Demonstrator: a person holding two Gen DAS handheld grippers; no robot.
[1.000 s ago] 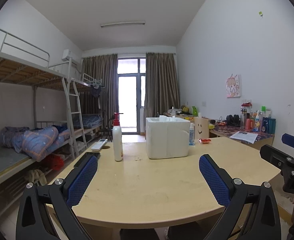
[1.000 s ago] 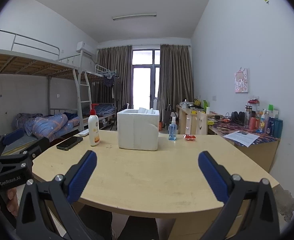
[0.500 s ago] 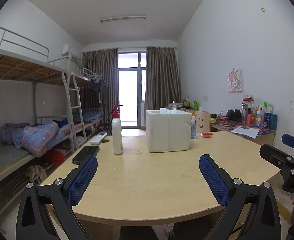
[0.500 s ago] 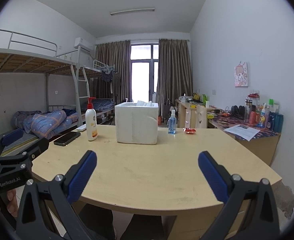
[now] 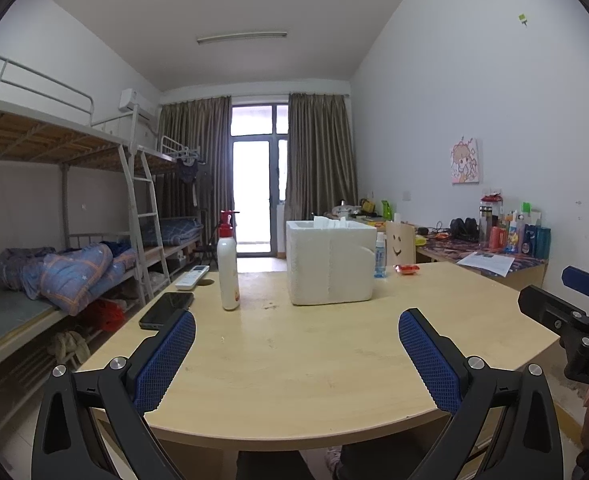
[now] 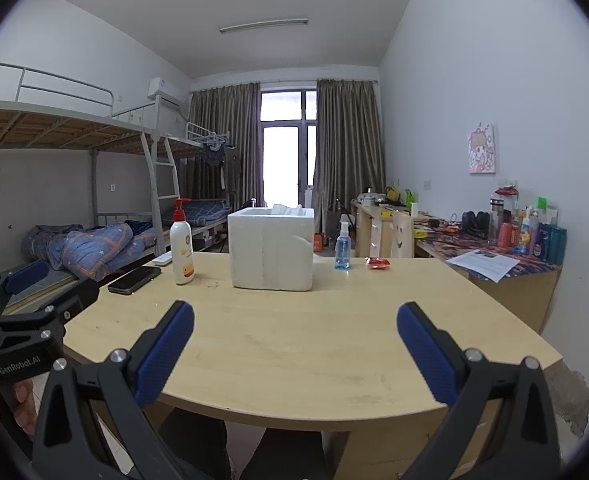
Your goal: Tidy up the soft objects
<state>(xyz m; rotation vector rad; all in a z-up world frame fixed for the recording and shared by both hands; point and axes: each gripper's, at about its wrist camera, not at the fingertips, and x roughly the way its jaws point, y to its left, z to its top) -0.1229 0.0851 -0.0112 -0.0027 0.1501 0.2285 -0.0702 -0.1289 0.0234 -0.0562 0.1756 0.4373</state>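
Left gripper (image 5: pixel 296 354) and right gripper (image 6: pixel 294 352) level above table (image 6: pixel 294 344) near edge, jaws wide, empty.

foam box (image 5: pixel 330 266) contents: only white tips show above the rim, too little to tell what they are
bottles on side desk (image 6: pixel 530 234): labels too small to read
paper sheet (image 6: pixel 484 264): print unreadable
left gripper (image 5: pixel 296 354): base cut off by the lower edge
phone (image 5: pixel 166 309): near corner hidden behind the left finger
person: only fingers (image 6: pixel 24 396) at the frame edge
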